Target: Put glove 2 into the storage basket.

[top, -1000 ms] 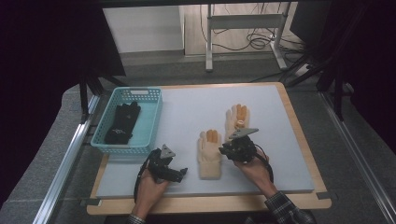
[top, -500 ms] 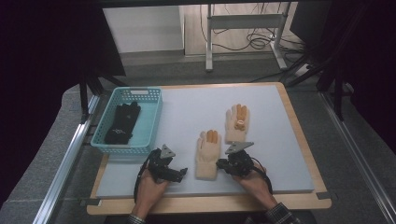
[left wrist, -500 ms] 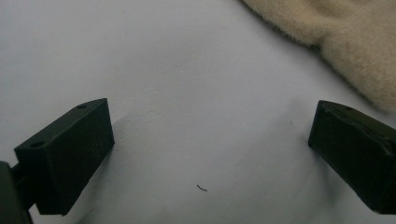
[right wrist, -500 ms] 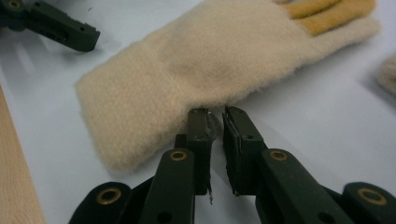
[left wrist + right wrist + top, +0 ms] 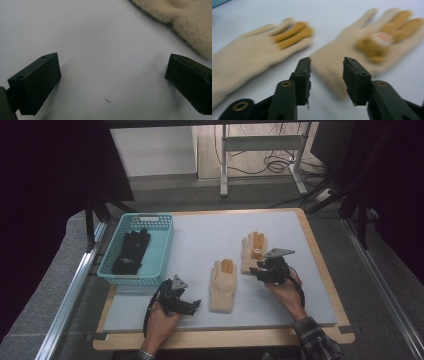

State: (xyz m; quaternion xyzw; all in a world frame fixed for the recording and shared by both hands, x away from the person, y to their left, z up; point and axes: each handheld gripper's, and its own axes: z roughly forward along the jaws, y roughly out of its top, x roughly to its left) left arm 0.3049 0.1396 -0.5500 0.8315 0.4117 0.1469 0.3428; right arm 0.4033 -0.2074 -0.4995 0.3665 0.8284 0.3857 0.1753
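Basket sits at the table's left edge with a glove lying in it. Two more gloves lie mid-table: one nearer the person, the other just right and further back.

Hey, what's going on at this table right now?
A person works at a grey-topped table with tongs in each hand. The right tongs are open, pointed at the cuff of the farther cream knitted glove with orange fingers. The left tongs are open wide over bare tabletop beside the nearer cream knitted glove. Neither glove is gripped. A black glove lies in the turquoise plastic basket.
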